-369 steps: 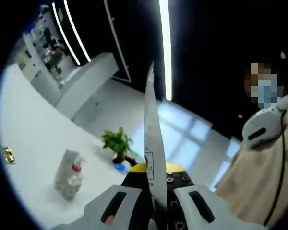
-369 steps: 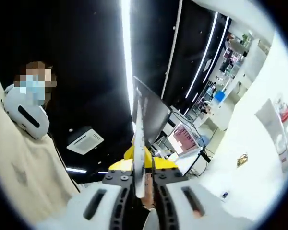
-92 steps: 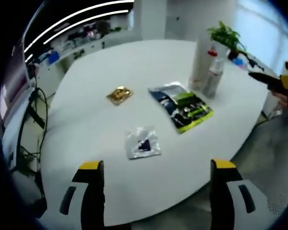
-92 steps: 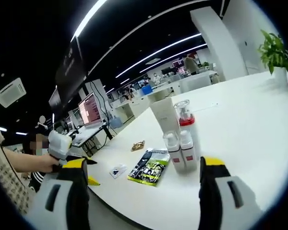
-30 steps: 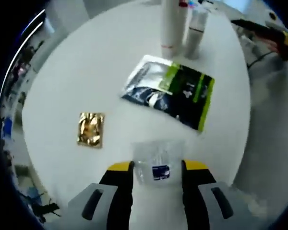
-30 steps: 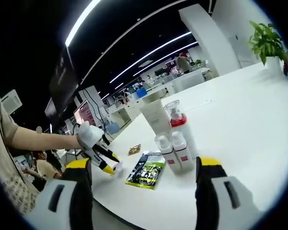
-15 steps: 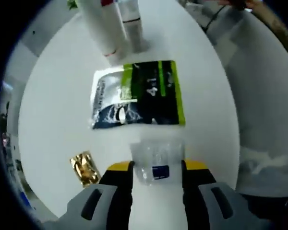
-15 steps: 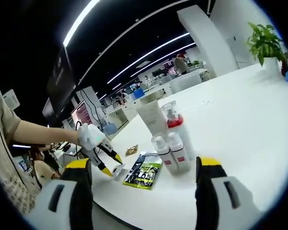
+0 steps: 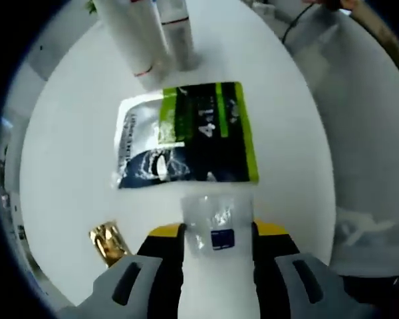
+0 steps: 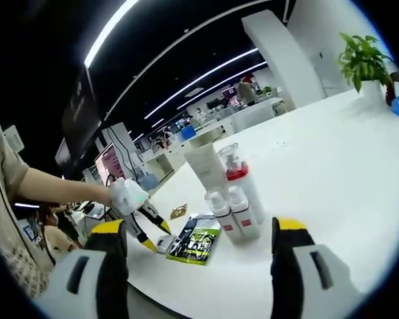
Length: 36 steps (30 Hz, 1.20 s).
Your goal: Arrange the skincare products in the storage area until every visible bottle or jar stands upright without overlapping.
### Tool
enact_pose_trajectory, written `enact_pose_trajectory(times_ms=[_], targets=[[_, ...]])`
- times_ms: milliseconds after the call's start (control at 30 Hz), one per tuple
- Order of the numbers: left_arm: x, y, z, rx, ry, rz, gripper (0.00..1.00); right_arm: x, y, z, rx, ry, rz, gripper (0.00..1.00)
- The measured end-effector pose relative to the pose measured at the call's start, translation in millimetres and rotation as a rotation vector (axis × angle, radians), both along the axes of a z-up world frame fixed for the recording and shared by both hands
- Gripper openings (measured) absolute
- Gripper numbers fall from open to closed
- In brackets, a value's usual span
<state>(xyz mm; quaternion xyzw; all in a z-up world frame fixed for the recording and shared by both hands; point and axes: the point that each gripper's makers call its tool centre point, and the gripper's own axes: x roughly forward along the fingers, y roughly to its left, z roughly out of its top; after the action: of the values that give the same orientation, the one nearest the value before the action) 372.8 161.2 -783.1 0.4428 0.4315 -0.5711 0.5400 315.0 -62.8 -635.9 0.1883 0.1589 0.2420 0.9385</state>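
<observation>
Sachet [image 9: 214,226], clear and floppy, sits pinched in the left gripper [image 9: 216,232] at lower centre, probably light and slippery, so edge grip is best; right gripper [image 10: 199,239] gapes wide, holding nothing.

Two white bottles [image 9: 156,33]: tops cut off beyond the green sachet [image 9: 193,136]. Gold packet [image 9: 108,240]: partly hidden by left gripper [image 9: 216,232]. Clear sachet [image 9: 216,222]: print illegible.
</observation>
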Motion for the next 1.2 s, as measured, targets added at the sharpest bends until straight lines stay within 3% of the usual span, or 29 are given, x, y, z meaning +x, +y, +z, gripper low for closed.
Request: enact_pose_trajectory(times_ms=[467,833,1000,1200], targets=[[4.9,2.9,-2.7,0.006,-0.013,0.036,0.37,1.3,-1.9,-0.4,-0.005,0.004,-0.013,0.91],[3.8,2.1,3.4,-0.012,-0.03,0.051,0.47,1.8,-1.6,-2.1,-0.014,0.004,-0.003,0.91],[4.2,3.7,12.0,-0.05,-0.042,0.123,0.58,-0.2,2.3,-0.8,-0.023,-0.002,0.011,0.91],[-2.3,0.3,29.5,-0.129,-0.02,0.257,0.63,-1.9,5.2,-0.2,-0.03,-0.007,0.026,0.91]])
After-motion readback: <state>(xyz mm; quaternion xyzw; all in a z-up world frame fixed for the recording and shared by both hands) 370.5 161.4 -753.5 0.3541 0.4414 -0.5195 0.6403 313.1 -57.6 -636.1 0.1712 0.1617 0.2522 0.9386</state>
